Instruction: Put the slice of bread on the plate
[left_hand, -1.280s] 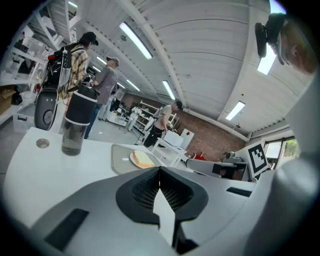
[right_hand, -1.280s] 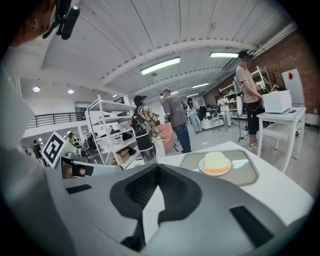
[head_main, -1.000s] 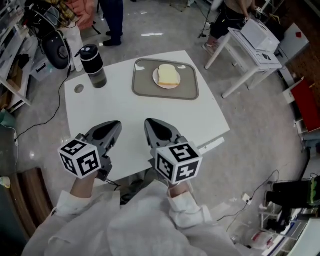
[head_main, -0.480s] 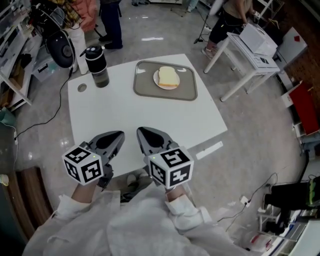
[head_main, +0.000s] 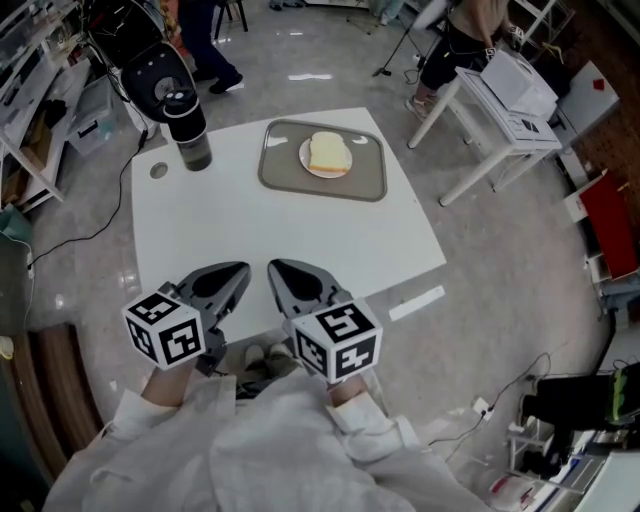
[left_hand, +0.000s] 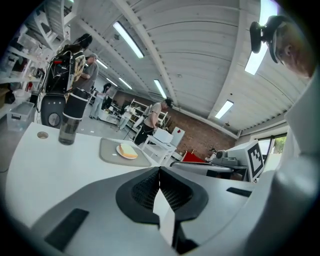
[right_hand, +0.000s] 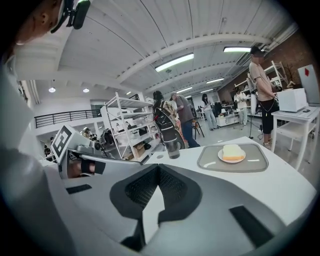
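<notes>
The slice of bread (head_main: 329, 153) already lies on a small white plate (head_main: 306, 160), and the plate sits on a grey tray (head_main: 284, 170) at the far side of the white table (head_main: 270, 235). Left of the tray, well apart from it, a clear tumbler with a black lid (head_main: 187, 130) stands upright near the table's far left corner. A small round hole in the tabletop (head_main: 158, 170) lies just beside it.

I hold both claws at the near edge of the table, well away from the bread. My left gripper (head_main: 241, 270) has its jaws pressed together at the tips, with nothing between them. My right gripper (head_main: 274, 267) is the same: jaws closed tip to tip and empty. The two grippers sit side by side, tips near each other and pointing toward the tray. My white sleeves (head_main: 250, 440) fill the bottom of the head view.
</notes>
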